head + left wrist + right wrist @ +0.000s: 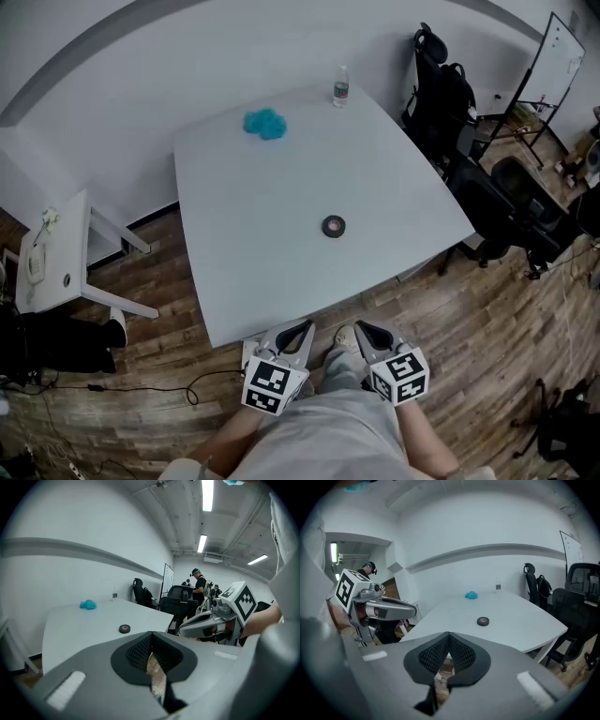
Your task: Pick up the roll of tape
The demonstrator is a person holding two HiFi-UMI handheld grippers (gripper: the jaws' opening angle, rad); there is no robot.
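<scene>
The person stands at the near edge of a pale grey table [281,187], over a wood-plank floor [487,347], with a gripper in each hand held low in front of the body. The left gripper [302,328] has its jaws pressed together at the tips, with nothing pinched between them. The right gripper [362,328] is the same, its ribbed black pads meeting at the tips and empty. Both point toward the tabletop from beyond its edge, side by side and apart from each other.

The roll of tape [334,226], a small dark ring, lies flat on the table a little to the 5 o'clock of its middle, at 12 o'clock from the two grippers and well apart from them. Nothing touches it.

From the tape, a crumpled teal cloth [265,123] sits at 11 o'clock, well apart. A clear water bottle [341,86] stands upright at 12 o'clock, by the far edge. Black office chairs [441,89] crowd the room at 2 o'clock, with a whiteboard [558,66] past them. A small white side table [56,262] stands on the floor at 9 o'clock.
</scene>
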